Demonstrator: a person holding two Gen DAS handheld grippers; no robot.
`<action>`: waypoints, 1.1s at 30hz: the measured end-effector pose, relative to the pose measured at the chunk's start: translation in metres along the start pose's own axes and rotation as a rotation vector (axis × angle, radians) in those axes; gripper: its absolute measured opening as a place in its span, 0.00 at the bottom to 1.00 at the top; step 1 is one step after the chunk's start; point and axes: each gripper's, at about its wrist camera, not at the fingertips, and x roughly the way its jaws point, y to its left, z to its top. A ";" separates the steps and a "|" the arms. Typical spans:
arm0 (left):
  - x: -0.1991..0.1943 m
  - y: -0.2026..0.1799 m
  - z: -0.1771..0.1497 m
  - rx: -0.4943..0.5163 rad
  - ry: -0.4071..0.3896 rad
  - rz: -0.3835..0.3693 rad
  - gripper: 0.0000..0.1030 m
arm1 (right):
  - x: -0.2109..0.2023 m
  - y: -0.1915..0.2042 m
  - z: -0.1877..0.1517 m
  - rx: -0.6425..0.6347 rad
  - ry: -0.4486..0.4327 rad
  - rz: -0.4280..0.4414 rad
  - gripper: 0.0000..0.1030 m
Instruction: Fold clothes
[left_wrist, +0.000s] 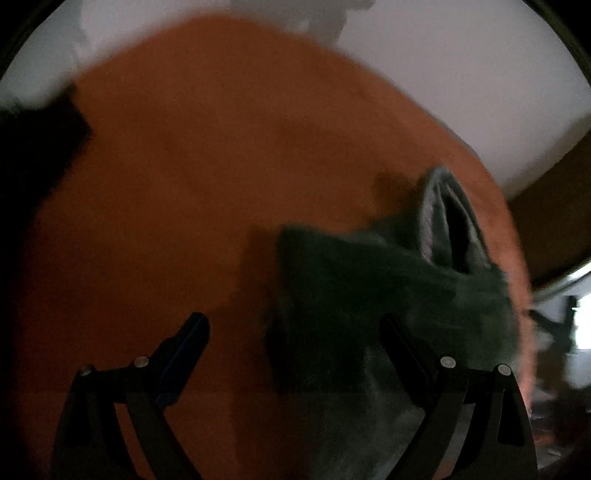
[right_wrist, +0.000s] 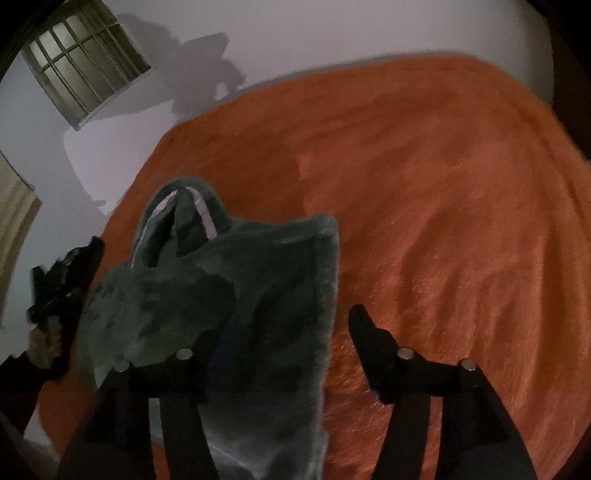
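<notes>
A grey fleece garment (left_wrist: 388, 280) lies bunched on an orange blanket (left_wrist: 184, 184), its collar opening with pale trim (left_wrist: 443, 221) standing up at the far end. My left gripper (left_wrist: 293, 328) is open above it. The garment's near part lies under the right finger (left_wrist: 399, 339), and neither pad presses on it. In the right wrist view the same garment (right_wrist: 229, 280) sits left of centre with the collar (right_wrist: 177, 206) away from me. My right gripper (right_wrist: 291, 328) is open. Its left finger (right_wrist: 221, 339) hangs over the cloth and its right finger (right_wrist: 365, 328) over bare blanket (right_wrist: 443, 221).
The blanket covers a bed beside a white wall (right_wrist: 295, 33) with a barred window (right_wrist: 85, 66). A hand (right_wrist: 40, 343) holding a black tool (right_wrist: 62, 280) shows at the left edge. Brown wood (left_wrist: 546, 221) runs past the blanket's right side, with dark blurred clutter beyond.
</notes>
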 end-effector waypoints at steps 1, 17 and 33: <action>0.006 0.005 0.002 -0.016 0.043 -0.033 0.92 | 0.007 -0.008 0.003 0.007 0.032 0.026 0.59; 0.027 0.045 0.010 -0.076 0.139 -0.158 0.91 | 0.074 -0.057 0.036 0.207 0.134 0.240 0.59; 0.017 0.080 0.013 -0.179 0.047 -0.225 0.54 | 0.115 -0.029 0.050 0.192 0.130 0.324 0.16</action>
